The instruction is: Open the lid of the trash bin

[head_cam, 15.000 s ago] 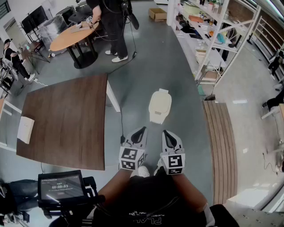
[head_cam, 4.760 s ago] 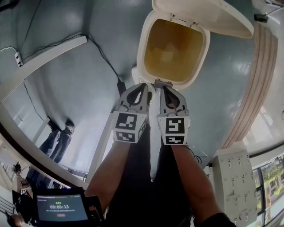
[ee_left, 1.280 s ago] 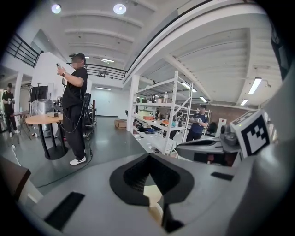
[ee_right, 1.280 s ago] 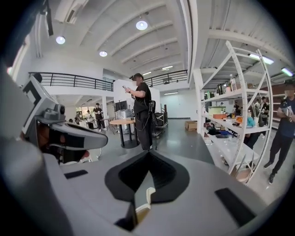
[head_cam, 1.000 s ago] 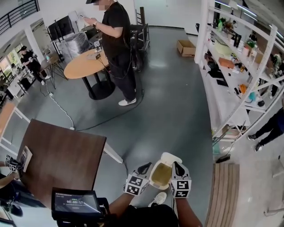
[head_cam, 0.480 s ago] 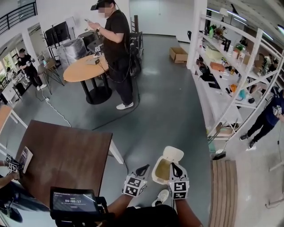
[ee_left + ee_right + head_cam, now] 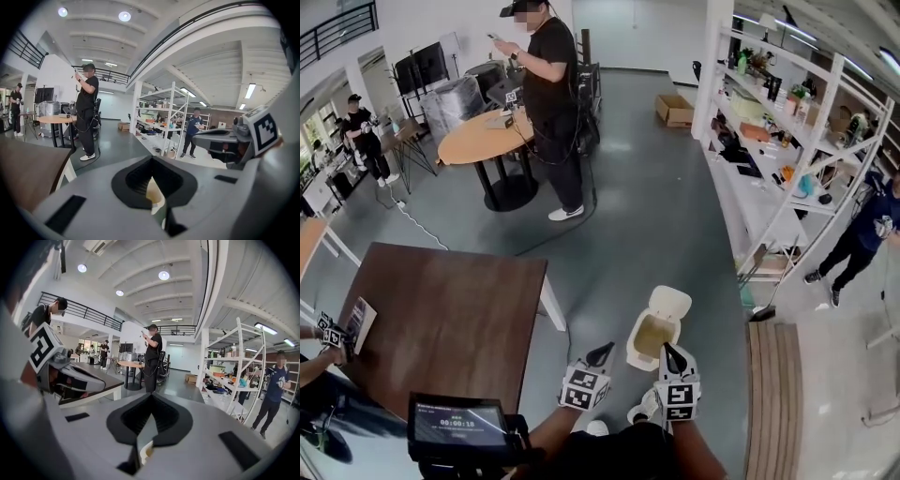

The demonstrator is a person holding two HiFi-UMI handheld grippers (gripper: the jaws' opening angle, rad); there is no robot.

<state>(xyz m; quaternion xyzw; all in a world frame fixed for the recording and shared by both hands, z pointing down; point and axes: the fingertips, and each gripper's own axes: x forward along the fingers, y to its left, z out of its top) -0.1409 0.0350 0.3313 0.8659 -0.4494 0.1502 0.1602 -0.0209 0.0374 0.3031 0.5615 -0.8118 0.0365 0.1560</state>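
Note:
The cream trash bin (image 7: pixel 637 355) stands on the grey floor with its lid (image 7: pixel 669 302) swung up and back, showing a yellowish inside. In the head view both grippers hover just on the near side of it. My left gripper (image 7: pixel 604 351) points at the floor left of the bin, and my right gripper (image 7: pixel 667 350) reaches over its near rim. Both have their jaws together with nothing held. A sliver of the bin (image 7: pixel 155 195) shows below the left gripper's jaws, and another sliver of the bin (image 7: pixel 146 453) shows below the right gripper's.
A dark wooden table (image 7: pixel 441 319) stands to the left. White shelving (image 7: pixel 769 141) and a slatted wooden bench (image 7: pixel 773 394) line the right side. A person (image 7: pixel 551 84) stands by a round table (image 7: pixel 483 136) far ahead; another person (image 7: pixel 858 234) is at the right.
Fifteen seconds ago the bin's lid was down; it now stands open. Over the last second the head view has lifted a little, with both grippers still shut beside the bin.

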